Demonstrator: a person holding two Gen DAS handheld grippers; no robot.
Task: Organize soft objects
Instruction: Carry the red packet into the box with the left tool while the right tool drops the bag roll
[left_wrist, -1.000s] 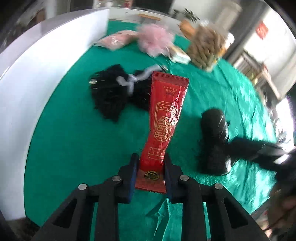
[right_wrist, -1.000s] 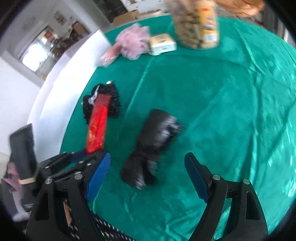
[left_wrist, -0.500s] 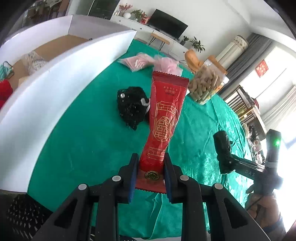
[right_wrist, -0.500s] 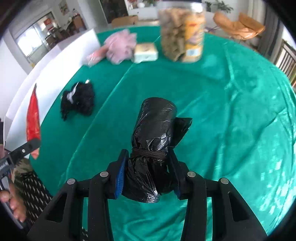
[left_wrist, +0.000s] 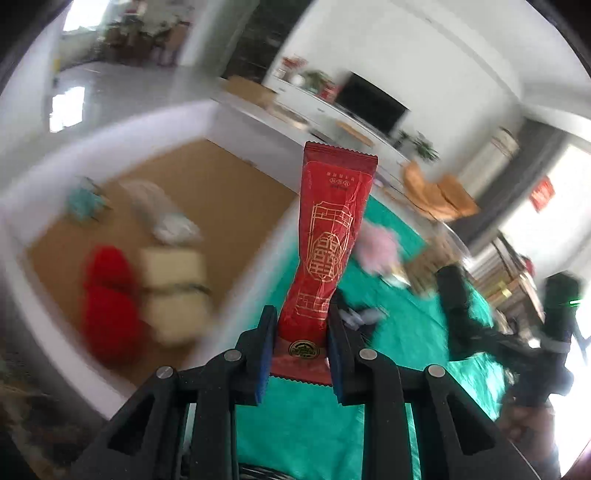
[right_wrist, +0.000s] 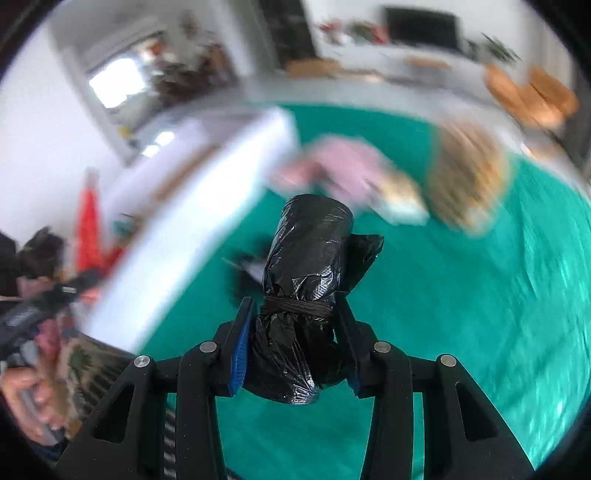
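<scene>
both items being carried toward the white box (left_wrist: 236, 284)
red packet (left_wrist: 328, 243) is being pinched at its tail by left gripper (left_wrist: 300, 354), black bag roll (right_wrist: 303, 280) clamped by right gripper (right_wrist: 295, 347); either could be slipping out short of the box.

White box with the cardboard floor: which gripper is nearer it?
Left. The left gripper, holding the red packet, hangs at the box wall; the right gripper is farther out over the green cloth.

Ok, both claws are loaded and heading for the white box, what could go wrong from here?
The left claw pinches the red packet only near its bottom end, so the tall upper part could swing or catch the white box wall. The right claw squeezes slick, crumpled plastic on the black bag roll; it might slip. Both views are blurred, and the box already holds items, so a hurried drop could land badly.
</scene>
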